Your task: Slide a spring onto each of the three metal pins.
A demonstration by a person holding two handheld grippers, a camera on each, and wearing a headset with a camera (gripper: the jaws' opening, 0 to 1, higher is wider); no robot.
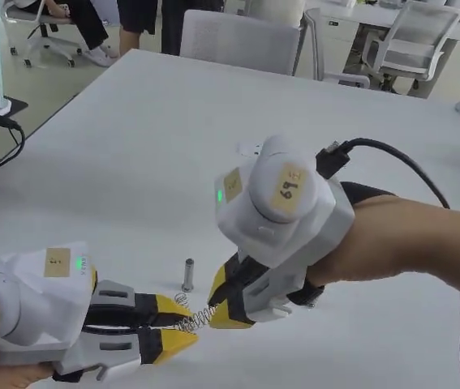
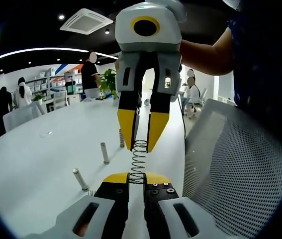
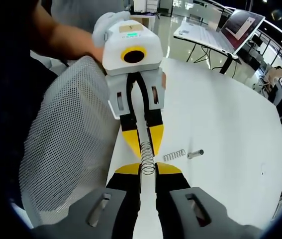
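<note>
Coiled steel-wire spring held between two opposed grippers above a white tabletop.

(a) Left gripper, white-bodied with yellow fingertips, is clenched on the near end of the spring. That end sits in the narrow gap between the tips.

(b) Right gripper is likewise closed on the opposite end, which is pinched between its own yellow fingertips.

(c) In the head view the spring bridges the gap from the tips of the left gripper to those of the right gripper. Its long axis is nearly level and runs tip to tip, with one end pointing into each jaw pair. In each gripper view the axis runs straight ahead between the fingers.

(d) Three short cylindrical metal pins stand upright on the table, left of the fingers in the left gripper view: nearest, middle, and farthest, just beside the right gripper's fingertip. In the head view, one pin stands just beyond the spring.

(e) A second loose coiled spring lies on the table just right of the fingers in the right gripper view.
</note>
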